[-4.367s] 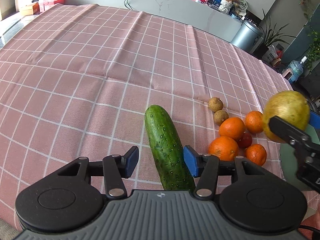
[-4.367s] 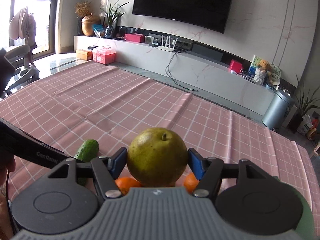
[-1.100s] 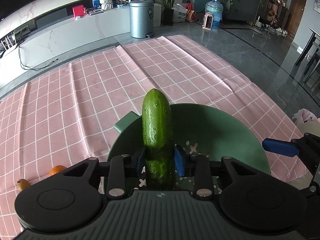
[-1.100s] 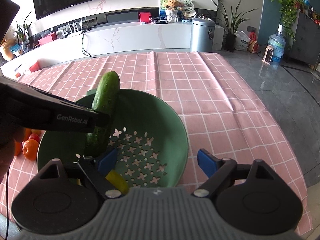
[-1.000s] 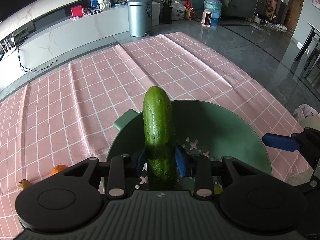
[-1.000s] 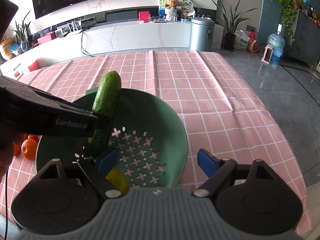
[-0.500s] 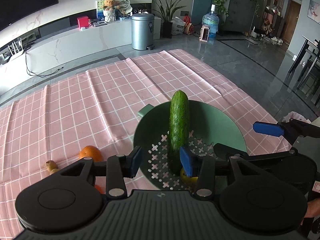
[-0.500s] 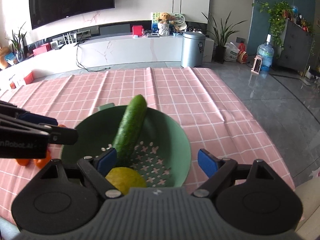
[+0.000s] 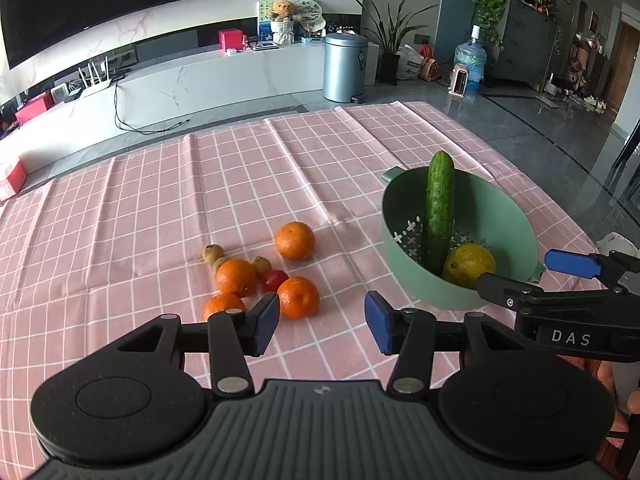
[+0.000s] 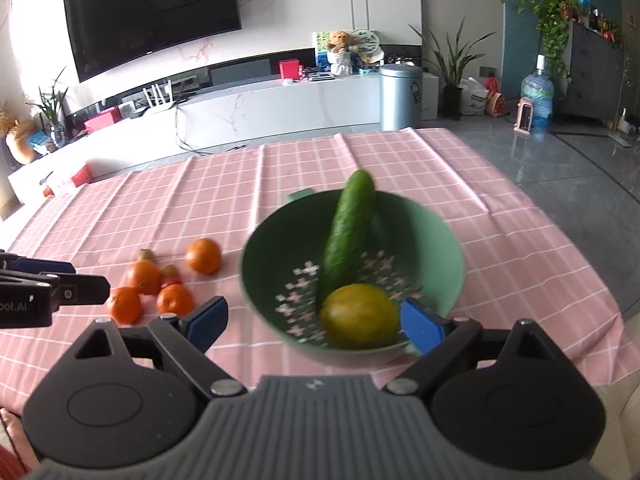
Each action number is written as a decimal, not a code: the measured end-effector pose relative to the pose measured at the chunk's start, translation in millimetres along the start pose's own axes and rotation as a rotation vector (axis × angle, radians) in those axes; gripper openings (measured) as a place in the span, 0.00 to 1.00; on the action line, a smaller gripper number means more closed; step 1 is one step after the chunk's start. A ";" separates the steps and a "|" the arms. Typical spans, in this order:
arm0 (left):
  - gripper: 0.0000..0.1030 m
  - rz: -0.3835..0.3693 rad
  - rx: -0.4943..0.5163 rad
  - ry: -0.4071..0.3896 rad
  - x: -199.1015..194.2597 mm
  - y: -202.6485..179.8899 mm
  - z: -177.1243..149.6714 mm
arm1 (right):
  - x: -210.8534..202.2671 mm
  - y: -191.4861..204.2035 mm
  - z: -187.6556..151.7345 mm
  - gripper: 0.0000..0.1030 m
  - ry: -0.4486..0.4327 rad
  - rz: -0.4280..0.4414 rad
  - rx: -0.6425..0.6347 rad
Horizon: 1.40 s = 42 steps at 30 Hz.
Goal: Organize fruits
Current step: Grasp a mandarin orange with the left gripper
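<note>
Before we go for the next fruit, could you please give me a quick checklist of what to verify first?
1. left gripper open, empty: ok.
2. right gripper open, empty: ok.
3. cucumber in green colander, leaning on its rim: ok.
4. pear inside the colander: ok.
5. nearest orange unobstructed ahead of the left gripper: ok.
6. Cucumber stable when more fruit lands: cannot tell.
</note>
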<state>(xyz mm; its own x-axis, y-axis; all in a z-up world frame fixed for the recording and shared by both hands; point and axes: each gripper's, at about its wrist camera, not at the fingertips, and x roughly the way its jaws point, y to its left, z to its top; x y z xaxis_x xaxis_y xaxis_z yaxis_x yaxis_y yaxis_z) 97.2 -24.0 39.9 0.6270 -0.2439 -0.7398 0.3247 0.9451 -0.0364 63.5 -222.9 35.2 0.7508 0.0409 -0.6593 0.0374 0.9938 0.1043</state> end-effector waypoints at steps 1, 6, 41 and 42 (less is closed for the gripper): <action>0.58 0.002 -0.005 -0.001 -2.4 3.5 -3.6 | -1.3 5.0 -2.2 0.87 0.002 0.004 -0.001; 0.58 0.002 -0.037 -0.011 -11.3 21.6 -18.7 | -7.2 28.1 -12.0 0.87 0.012 0.055 0.003; 0.59 -0.006 -0.284 0.033 80.3 101.4 -33.0 | 104.0 116.7 -15.1 0.47 0.053 0.193 -0.201; 0.59 -0.007 -0.290 0.035 83.0 102.8 -33.7 | 108.7 117.2 -15.2 0.47 0.054 0.196 -0.197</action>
<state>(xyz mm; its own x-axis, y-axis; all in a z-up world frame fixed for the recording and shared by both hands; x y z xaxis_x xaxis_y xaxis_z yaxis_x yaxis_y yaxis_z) 158.7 60.3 -47.9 0.5992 -0.2482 -0.7611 0.1099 0.9672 -0.2289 139.5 -100.5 -35.5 0.6947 0.2346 -0.6800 -0.2382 0.9670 0.0902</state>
